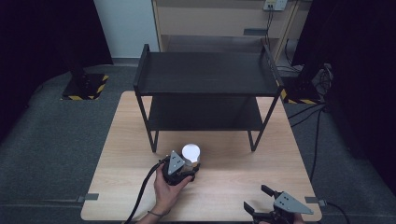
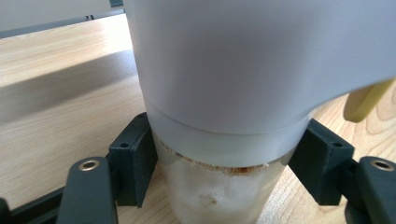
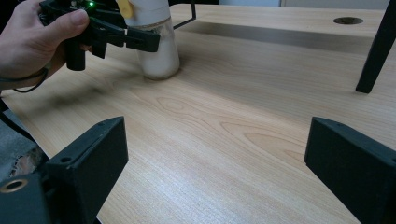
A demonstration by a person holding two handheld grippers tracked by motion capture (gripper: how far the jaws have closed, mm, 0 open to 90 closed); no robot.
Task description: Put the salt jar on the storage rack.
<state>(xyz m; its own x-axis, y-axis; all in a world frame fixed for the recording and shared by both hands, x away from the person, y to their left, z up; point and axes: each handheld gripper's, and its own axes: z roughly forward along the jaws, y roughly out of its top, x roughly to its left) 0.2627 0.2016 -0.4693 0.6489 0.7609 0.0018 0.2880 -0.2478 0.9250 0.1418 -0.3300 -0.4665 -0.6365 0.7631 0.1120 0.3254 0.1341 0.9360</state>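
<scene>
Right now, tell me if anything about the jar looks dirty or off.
The jar in the left tool has a rusty-brown crust along the rim just under its white lid. It stands upright on the table; nothing is spilled.

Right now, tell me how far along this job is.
Done: the left claw has reached the white-capped jar, its jaws on either side just under the cap. In hand: the grip itself; the jar stands on the table in front of the black shelf. Left: lifting it and setting it wherever it goes, perhaps on the shelf. The right claw waits open near the table's front edge.
</scene>
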